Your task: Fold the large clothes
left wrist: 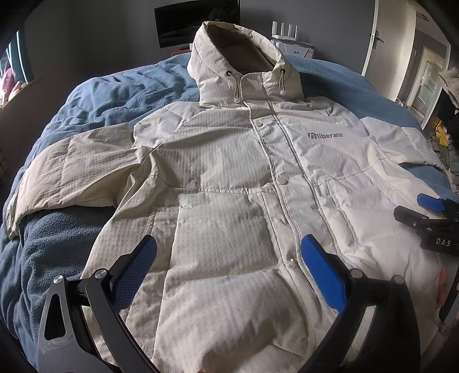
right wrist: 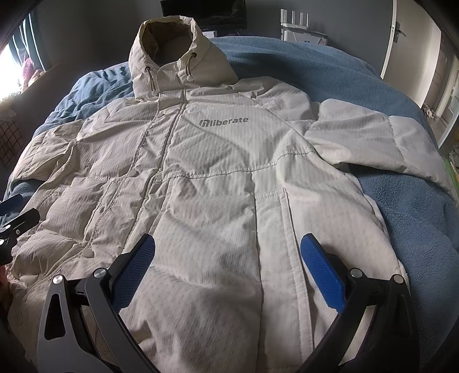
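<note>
While the big white coat lies flat on the blue blanket, front side up & zipped, nothing is folded yet. Hood is at the far end, bottom edge is near the 2 grippers, so the coat's long way runs straight away from them.

Going left to right: the left sleeve sticks out sideways, far off to the left of the left gripper. That gripper hangs over the lower left part of the coat, jaws wide apart, holding nothing. Its blue pads don't seem to touch the cloth, but I can't be sure. The zip line runs up the middle, just by its right pad.

Next is the right gripper, over the lower right part of the coat near the pocket seam. Jaws also wide apart, nothing in them. In the left view its tip shows at the right edge, low over the coat's right side. The right sleeve sticks out to the right & lies on the blanket.

I think the first job is to bring a sleeve in over the chest. Left gripper is nearer the left sleeve, right gripper nearer the right one. Both sleeves lie sideways, across the coat's long way, so each gripper has to go out & up to reach a cuff. Coat is puffy & may slip or spring back.

Behind the bed: a dark screen, a white router, a door.
</note>
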